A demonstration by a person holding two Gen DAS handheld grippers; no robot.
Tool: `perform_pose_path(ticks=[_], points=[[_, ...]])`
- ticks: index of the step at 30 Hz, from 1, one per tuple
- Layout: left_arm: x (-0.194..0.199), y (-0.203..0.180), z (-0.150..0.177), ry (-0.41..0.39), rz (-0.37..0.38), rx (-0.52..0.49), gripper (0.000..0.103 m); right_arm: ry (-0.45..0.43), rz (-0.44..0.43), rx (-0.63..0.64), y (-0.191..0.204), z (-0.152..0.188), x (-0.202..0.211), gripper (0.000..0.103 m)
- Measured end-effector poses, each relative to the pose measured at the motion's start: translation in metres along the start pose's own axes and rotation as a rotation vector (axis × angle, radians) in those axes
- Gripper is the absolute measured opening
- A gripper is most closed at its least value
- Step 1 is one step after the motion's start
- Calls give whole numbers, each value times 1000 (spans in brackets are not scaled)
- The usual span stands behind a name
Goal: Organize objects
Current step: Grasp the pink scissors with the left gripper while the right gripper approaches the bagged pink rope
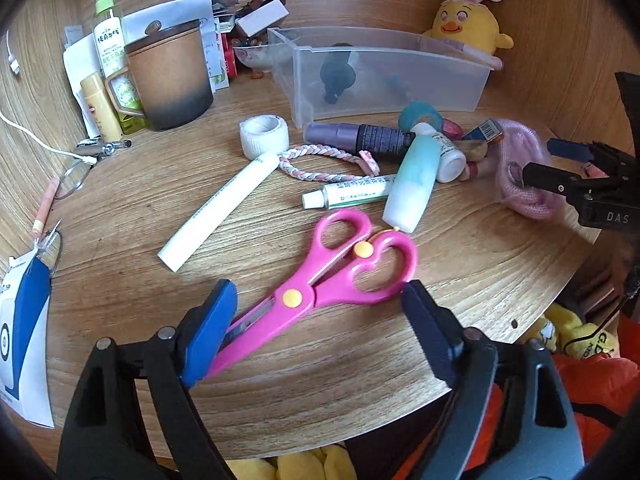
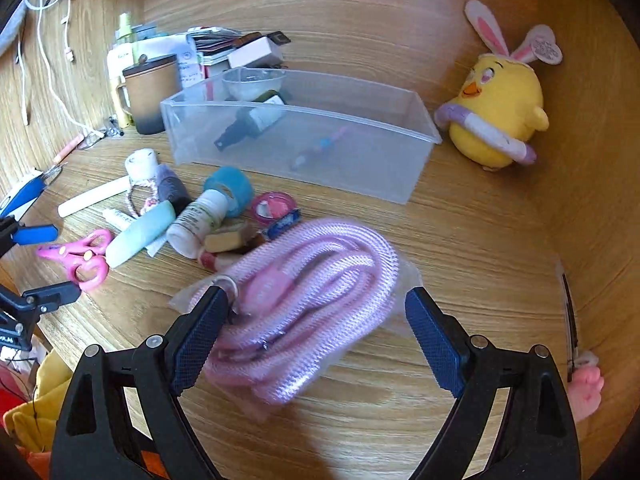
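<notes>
Looks like the pick-up step on both sides. The pink scissors (image 1: 340,276) lie on the wooden surface (image 1: 360,380) between the jaws of the left hand-held gripper (image 1: 320,320), which stands wide with nothing pinched yet. The right hand-held gripper (image 2: 314,336) is wide too, straddling the bagged pink cord (image 2: 304,304). The clear bin (image 2: 304,140) sits at 12 o'clock. Next I'd guess: close, lift, carry to the bin.
</notes>
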State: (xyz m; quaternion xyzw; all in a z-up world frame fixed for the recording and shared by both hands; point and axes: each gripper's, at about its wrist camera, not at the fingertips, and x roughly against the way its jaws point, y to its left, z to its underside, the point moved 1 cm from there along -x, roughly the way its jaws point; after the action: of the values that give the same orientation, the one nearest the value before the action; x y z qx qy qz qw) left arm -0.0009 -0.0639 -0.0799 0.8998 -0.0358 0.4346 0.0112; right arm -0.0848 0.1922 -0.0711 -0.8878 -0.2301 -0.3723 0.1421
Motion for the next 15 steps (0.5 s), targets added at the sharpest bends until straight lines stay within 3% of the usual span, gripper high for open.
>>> perform_pose_path(ticks=[9,15], points=[[1,-17,-9,-3,-17,22,38,23,40,-112,-44,2,0,89],[-1,-30,-14,1,4,51,30,6,-95,-230,-32,-12,0,92]])
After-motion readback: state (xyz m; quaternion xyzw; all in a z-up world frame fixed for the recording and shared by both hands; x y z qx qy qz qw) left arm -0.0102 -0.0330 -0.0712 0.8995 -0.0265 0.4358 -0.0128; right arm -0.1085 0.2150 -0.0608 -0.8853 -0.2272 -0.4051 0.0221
